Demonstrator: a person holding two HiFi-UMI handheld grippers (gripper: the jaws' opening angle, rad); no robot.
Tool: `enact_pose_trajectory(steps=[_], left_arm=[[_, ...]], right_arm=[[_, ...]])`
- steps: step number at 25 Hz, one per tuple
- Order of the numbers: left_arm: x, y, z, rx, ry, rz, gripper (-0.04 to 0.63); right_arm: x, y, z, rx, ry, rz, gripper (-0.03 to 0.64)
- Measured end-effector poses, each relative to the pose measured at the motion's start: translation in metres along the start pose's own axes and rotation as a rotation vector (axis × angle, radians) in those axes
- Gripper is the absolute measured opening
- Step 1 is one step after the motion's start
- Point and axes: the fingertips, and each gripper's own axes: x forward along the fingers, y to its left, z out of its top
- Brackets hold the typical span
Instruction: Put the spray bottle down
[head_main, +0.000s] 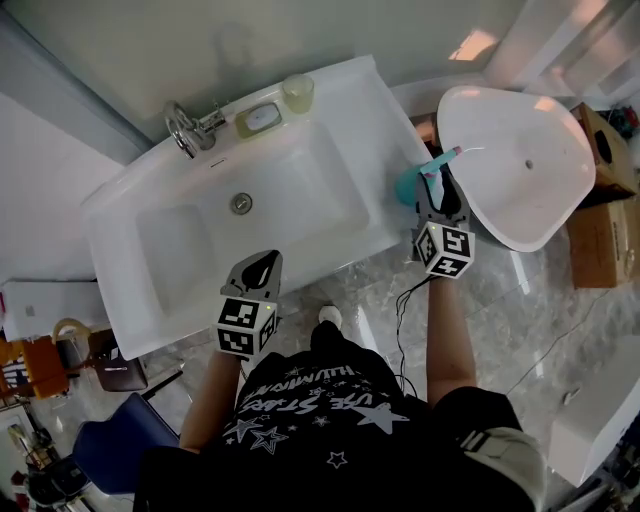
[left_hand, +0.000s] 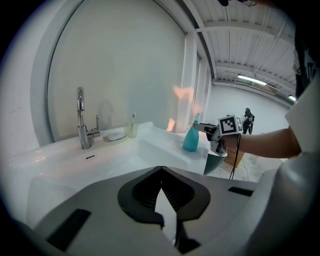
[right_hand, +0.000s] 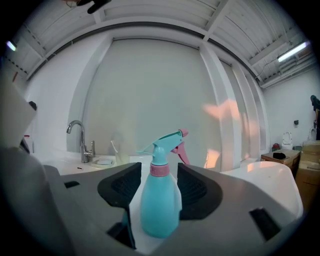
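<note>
Your spray bottle (right_hand: 159, 200) stands upright on the right end of the washbasin's rim (head_main: 392, 118), so it already sits where the task wants it. Your right gripper (head_main: 437, 190) straddles it with jaws spread, and there is a gap at the left pad, so nothing is pinched. Your left gripper (head_main: 255, 272) hangs over the basin's near edge, jaws together and empty. This looks like the release. What remains is drawing the right gripper straight back without clipping the bottle's sides.

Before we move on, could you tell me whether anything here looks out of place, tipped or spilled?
Nothing stands out. The spray bottle stands upright at the right edge of the sink, between the open jaws of the right gripper; no spill shows.
</note>
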Motion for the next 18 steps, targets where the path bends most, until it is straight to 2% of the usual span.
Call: enact_pose_trajectory(steps=[7, 8, 10, 15, 18], left_arm=[[-0.038, 0.0, -0.003, 0.007, -0.05, -0.012, 0.015], [-0.045, -0.001, -0.004, 0.006, -0.06, -0.016, 0.015], [-0.061, -0.002, -0.006, 0.003, -0.08, -0.023, 0.015], [-0.102, -0.005, -0.023, 0.012, -0.097, -0.038, 0.015], [-0.127, -0.008, -0.036, 0.022, -0.103, -0.052, 0.015]], right_arm=[[-0.045, 0.014, 0.018, -0.011, -0.008, -0.053, 0.233], [-0.053, 0.018, 0.022, -0.013, -0.011, -0.057, 0.214], [-0.07, 0.03, 0.031, -0.012, -0.016, -0.054, 0.134], [-0.116, 0.068, 0.049, 0.009, -0.038, -0.029, 0.039], [-0.146, 0.091, 0.056, 0.019, -0.041, -0.02, 0.014]])
